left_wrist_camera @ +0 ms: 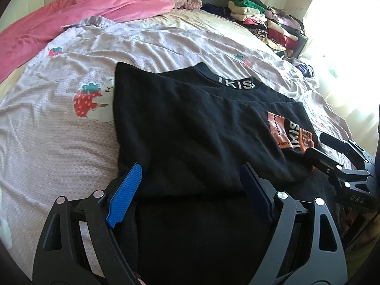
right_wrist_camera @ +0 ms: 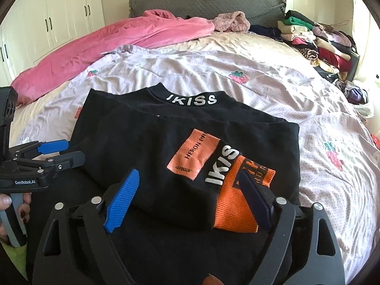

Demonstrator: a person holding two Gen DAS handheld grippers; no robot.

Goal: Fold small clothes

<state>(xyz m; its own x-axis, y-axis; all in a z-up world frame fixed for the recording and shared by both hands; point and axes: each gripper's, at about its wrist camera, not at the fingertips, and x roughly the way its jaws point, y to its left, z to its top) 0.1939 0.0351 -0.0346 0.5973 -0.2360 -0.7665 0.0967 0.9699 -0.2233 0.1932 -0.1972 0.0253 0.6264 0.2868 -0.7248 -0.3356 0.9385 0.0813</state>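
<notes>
Black and partly folded, the sweatshirt (right_wrist_camera: 166,142) is lying on the bed's strawberry-print sheet (right_wrist_camera: 273,90) — its "IKISS" collar (right_wrist_camera: 191,99) pointing toward the grey headboard (right_wrist_camera: 209,2), its orange patch (right_wrist_camera: 192,158) facing up. The right gripper (right_wrist_camera: 190,190) is hovering over the near hem with jaws standing wide, gripping nothing, though cloth is lying under them. The left gripper (left_wrist_camera: 192,180) is holding wide open too, over the shirt's left edge — nothing is pinched. A pink blanket (left_wrist_camera: 78,16) is sprawling at the far left, and stacked clothes (right_wrist_camera: 318,40) are sitting at the far right.
</notes>
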